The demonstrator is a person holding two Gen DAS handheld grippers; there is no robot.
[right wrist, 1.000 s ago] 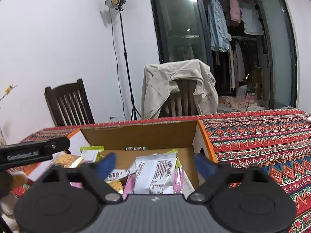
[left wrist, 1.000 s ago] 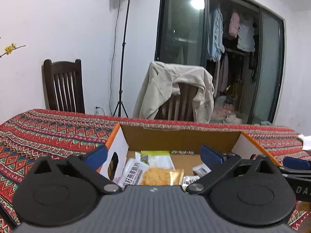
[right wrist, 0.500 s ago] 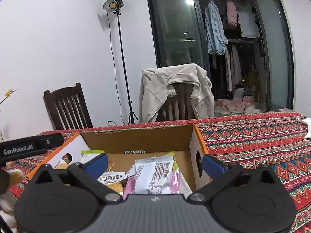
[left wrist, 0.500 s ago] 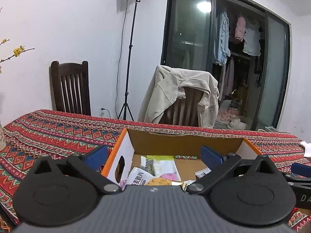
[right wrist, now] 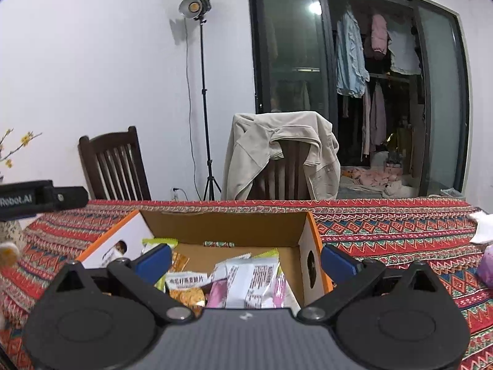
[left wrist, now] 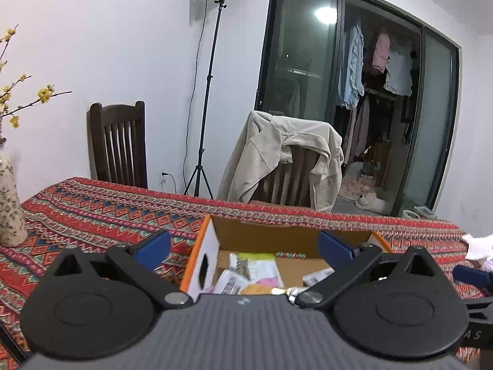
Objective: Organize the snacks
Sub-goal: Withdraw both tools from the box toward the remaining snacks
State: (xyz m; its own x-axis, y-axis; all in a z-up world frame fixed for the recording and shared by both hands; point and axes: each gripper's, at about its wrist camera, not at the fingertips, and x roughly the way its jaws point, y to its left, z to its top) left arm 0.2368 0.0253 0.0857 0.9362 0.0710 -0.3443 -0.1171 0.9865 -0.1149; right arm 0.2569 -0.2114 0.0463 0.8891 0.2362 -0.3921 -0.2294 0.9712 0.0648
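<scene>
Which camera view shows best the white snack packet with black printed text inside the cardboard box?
The right wrist view: the white snack packet with black printed text lies near and unobstructed. The left wrist view shows only small, partly hidden packets in the cardboard box.

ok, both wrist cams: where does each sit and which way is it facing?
Left wrist: on the left gripper, above the table, looking along its open blue fingers over the cardboard box toward the chair with the jacket; the right gripper's tip shows at right.
Right wrist: on the right gripper, fingers open, looking into the box at the snack packets; a black bar of the left tool shows at left.
Shared: box, chair, light stand, wardrobe.
</scene>
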